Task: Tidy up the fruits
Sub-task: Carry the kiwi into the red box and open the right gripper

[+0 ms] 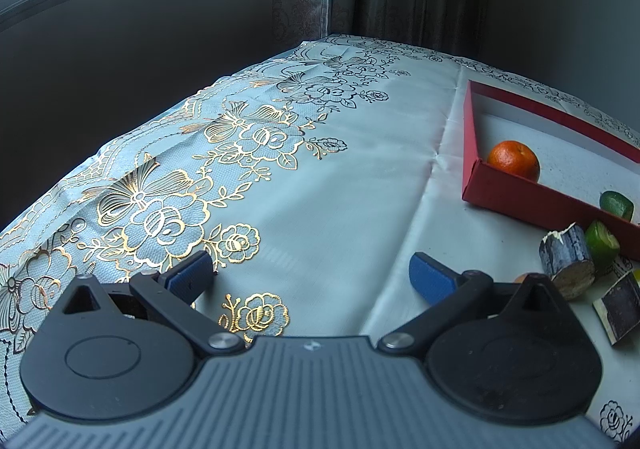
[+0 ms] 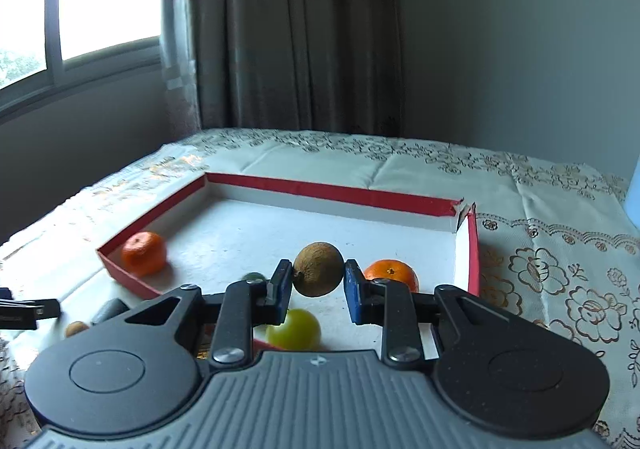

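Note:
My right gripper (image 2: 317, 281) is shut on a brown kiwi (image 2: 318, 269) and holds it above the red box (image 2: 328, 191) with the white floor. In the box lie an orange mandarin (image 2: 144, 253) at the near left corner, a second orange (image 2: 390, 274) at the right, a yellow-green fruit (image 2: 294, 329) below my fingers, and a dark green fruit (image 2: 254, 276) partly hidden by the left finger. My left gripper (image 1: 310, 277) is open and empty above the tablecloth, left of the box (image 1: 472, 185). The mandarin (image 1: 514, 161) shows there too.
Outside the box's near wall lie a wooden log piece (image 1: 566, 267), a green lime piece (image 1: 602, 249), a dark block (image 1: 618, 307) and a small brown item (image 2: 76, 328). A floral tablecloth (image 1: 280, 185) covers the table. Curtain and window stand behind.

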